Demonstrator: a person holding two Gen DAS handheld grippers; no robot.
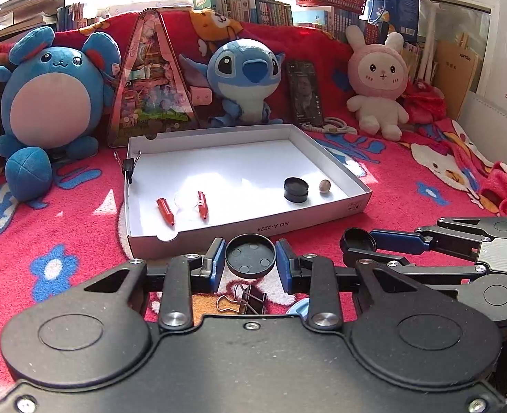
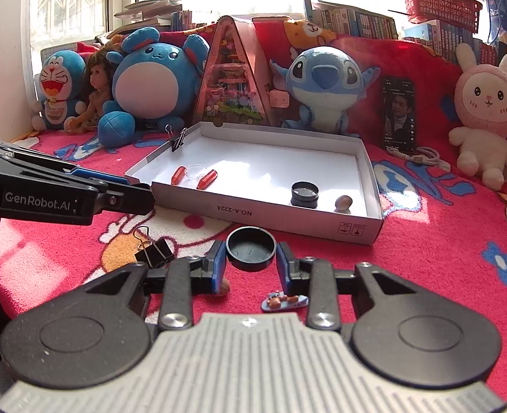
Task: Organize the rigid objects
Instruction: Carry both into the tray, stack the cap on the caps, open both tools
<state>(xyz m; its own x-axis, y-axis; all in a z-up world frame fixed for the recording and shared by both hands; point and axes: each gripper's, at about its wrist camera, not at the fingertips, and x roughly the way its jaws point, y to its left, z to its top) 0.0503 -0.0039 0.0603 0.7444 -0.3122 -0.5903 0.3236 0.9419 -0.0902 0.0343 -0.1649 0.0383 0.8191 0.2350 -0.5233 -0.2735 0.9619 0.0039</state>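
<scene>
Hovering low over the red blanket (image 1: 81, 206) at the lower centre of each wrist view, the two grippers each carry a round black piece just short of the white box (image 1: 253, 232), probably so that either can be lifted over the near wall and set down inside. The left gripper (image 1: 251, 258) has its blue pads closed against the sides of the ribbed black lid (image 1: 251, 253), whose hollow face with small raised circles is turned toward the camera. The right gripper (image 2: 251, 258) pinches the plain black cap (image 2: 251, 246) the same way, open side up, a shallow smooth dish with a thick rim. Both pieces look like hard plastic and sit level between the pads. Inside the box, sorted items already lie along the near edge: two red pen caps (image 1: 165, 210) at lower left, a black round tin (image 1: 296, 189) and a small bead (image 1: 325, 186) at lower right, with a binder clip (image 1: 128, 165) clamped on the left wall. My guess is the lids belong beside the tin. Loose binder clips (image 1: 250, 297) and a tiny figurine (image 2: 282, 301) are on the blanket beneath the grippers, not yet collected.
</scene>
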